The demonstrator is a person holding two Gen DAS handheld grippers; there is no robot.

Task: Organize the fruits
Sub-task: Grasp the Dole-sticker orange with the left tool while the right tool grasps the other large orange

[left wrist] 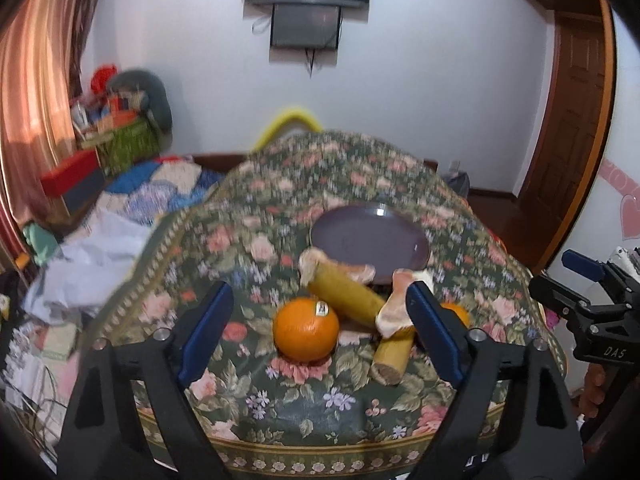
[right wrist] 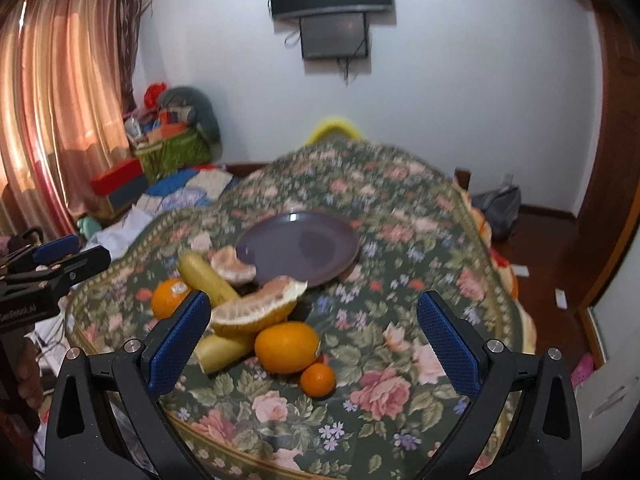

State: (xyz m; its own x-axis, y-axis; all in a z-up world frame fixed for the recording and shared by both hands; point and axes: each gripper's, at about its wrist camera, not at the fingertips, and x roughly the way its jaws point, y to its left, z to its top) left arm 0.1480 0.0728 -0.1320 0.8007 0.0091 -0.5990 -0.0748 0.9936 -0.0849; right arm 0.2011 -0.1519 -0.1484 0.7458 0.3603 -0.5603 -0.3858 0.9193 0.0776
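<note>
On the flowered tablecloth (right wrist: 400,392) just before the purple plate (right wrist: 298,250) we see every fruit heaped: stickered orange (left wrist: 306,330), two bananas, pomelo pieces (right wrist: 256,312), a second orange (right wrist: 286,346), a small tangerine (right wrist: 317,379). Nothing is on the plate, so we judge sorting unstarted. Our left gripper (left wrist: 320,334) and right gripper (right wrist: 314,344) both stand apart, empty.

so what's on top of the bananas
Two pomelo pieces: one lies across both bananas, hiding where they meet, another leans on the far banana. Only the near banana's cut end shows.
</note>
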